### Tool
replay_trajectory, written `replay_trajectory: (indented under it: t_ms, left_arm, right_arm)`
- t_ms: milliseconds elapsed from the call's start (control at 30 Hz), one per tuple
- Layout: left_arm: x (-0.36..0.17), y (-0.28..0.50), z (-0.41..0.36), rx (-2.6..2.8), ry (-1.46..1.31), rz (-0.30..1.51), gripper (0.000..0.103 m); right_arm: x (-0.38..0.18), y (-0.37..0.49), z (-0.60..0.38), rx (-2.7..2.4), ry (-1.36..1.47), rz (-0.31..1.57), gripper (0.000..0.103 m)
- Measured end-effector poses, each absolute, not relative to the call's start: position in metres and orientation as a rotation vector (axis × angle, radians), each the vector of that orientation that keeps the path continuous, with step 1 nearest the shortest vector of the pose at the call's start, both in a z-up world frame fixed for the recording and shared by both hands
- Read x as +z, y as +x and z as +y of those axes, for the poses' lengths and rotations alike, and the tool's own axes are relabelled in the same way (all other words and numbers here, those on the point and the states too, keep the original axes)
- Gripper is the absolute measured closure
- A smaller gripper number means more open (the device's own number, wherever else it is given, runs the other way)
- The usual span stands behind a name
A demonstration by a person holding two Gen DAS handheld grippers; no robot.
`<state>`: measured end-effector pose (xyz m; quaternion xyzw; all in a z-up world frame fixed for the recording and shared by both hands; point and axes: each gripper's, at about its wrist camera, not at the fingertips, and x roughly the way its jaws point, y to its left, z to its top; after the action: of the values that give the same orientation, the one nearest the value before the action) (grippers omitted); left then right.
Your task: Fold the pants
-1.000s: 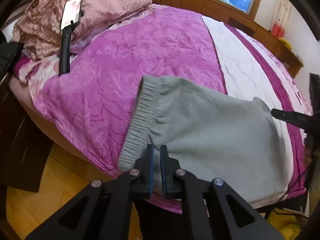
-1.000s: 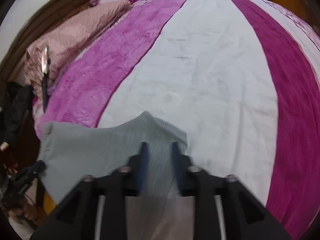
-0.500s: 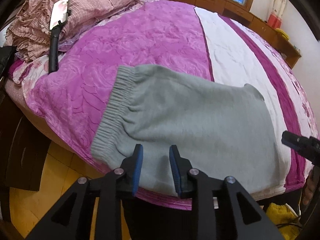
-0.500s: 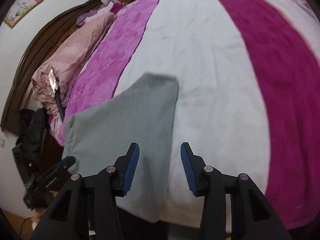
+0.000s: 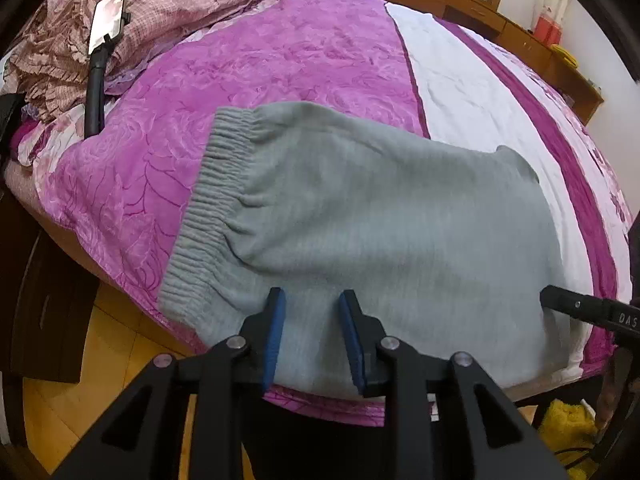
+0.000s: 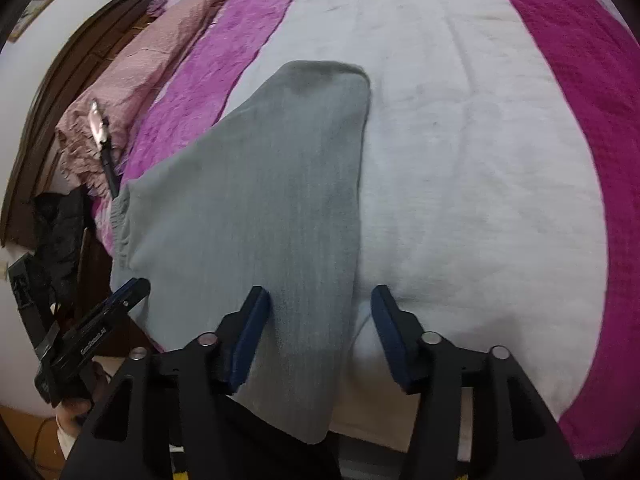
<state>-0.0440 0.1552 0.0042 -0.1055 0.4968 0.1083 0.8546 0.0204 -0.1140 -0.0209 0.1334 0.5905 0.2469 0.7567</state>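
Release is complete on both sides: a second ago your left gripper [image 5: 311, 338] was pinched on the near edge of the pants [image 5: 380, 232] and your right gripper [image 6: 320, 336] was closed on the cloth at the other end; both sets of jaws now stand spread with nothing between them, and both tools have backed off toward you. The pants lie flat across the near edge of the bed [image 5: 280, 52], elastic waistband [image 5: 208, 208] to your left on the magenta band of the cover, and the far corner on the white band. The garment reads as one compact grey panel, which suggests that this fold has been laid down and has held without springing back. The near hem overhangs the mattress edge slightly in the right wrist view. If a further fold is required, you will probably need to regrip at the waistband end and the opposite end; otherwise, treat the task as near completion.
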Motion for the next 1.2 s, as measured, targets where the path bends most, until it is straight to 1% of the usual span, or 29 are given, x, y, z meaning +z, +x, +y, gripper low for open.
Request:
replay_trajectory:
  t_ms: [33, 100, 200, 333, 533, 567, 600, 633, 667, 733, 767, 800, 933, 1067, 1200]
  left_arm:
    - [0.004, -0.045, 0.155, 0.227, -0.220, 1.042, 0.073]
    - [0.003, -0.046, 0.155, 0.227, -0.222, 1.037, 0.073]
    - [0.002, -0.045, 0.155, 0.228, -0.226, 1.039, 0.073]
    - [0.002, -0.045, 0.155, 0.229, -0.227, 1.038, 0.073]
    - [0.003, -0.044, 0.155, 0.241, -0.236, 1.048, 0.072]
    - [0.004, -0.043, 0.154, 0.244, -0.234, 1.051, 0.072]
    - [0.004, -0.043, 0.154, 0.246, -0.234, 1.053, 0.071]
    - [0.003, -0.043, 0.154, 0.249, -0.235, 1.058, 0.070]
    - [0.004, -0.043, 0.154, 0.252, -0.239, 1.062, 0.070]
    - [0.006, -0.043, 0.155, 0.258, -0.245, 1.066, 0.070]
    - [0.007, -0.044, 0.155, 0.260, -0.245, 1.067, 0.070]
    - [0.008, -0.044, 0.154, 0.261, -0.242, 1.069, 0.069]
    - [0.009, -0.045, 0.150, 0.273, -0.215, 1.079, 0.067]
    - [0.009, -0.044, 0.144, 0.279, -0.175, 1.101, 0.062]
    - [0.009, -0.045, 0.143, 0.281, -0.186, 1.108, 0.060]
  right_arm:
    - [-0.023, 0.020, -0.114, 0.563, 0.292, 1.279, 0.045]
    - [-0.023, 0.018, -0.109, 0.590, 0.271, 1.271, 0.041]
    - [-0.021, 0.018, -0.106, 0.611, 0.272, 1.274, 0.032]
    - [-0.022, 0.022, -0.112, 0.609, 0.347, 1.278, 0.032]
    - [-0.020, 0.022, -0.109, 0.605, 0.347, 1.286, 0.032]
    - [-0.019, 0.022, -0.110, 0.603, 0.349, 1.285, 0.033]
    - [-0.018, 0.022, -0.109, 0.600, 0.356, 1.284, 0.037]
    - [-0.017, 0.023, -0.109, 0.600, 0.358, 1.282, 0.044]
    - [-0.015, 0.023, -0.109, 0.597, 0.355, 1.277, 0.048]
    - [-0.013, 0.023, -0.109, 0.586, 0.348, 1.272, 0.061]
    - [-0.013, 0.023, -0.110, 0.576, 0.346, 1.275, 0.065]
    - [-0.014, 0.023, -0.111, 0.566, 0.345, 1.278, 0.070]
    - [-0.014, 0.025, -0.118, 0.567, 0.391, 1.286, 0.075]
    - [-0.011, 0.024, -0.117, 0.570, 0.394, 1.284, 0.076]
    - [-0.013, 0.026, -0.118, 0.546, 0.425, 1.305, 0.074]
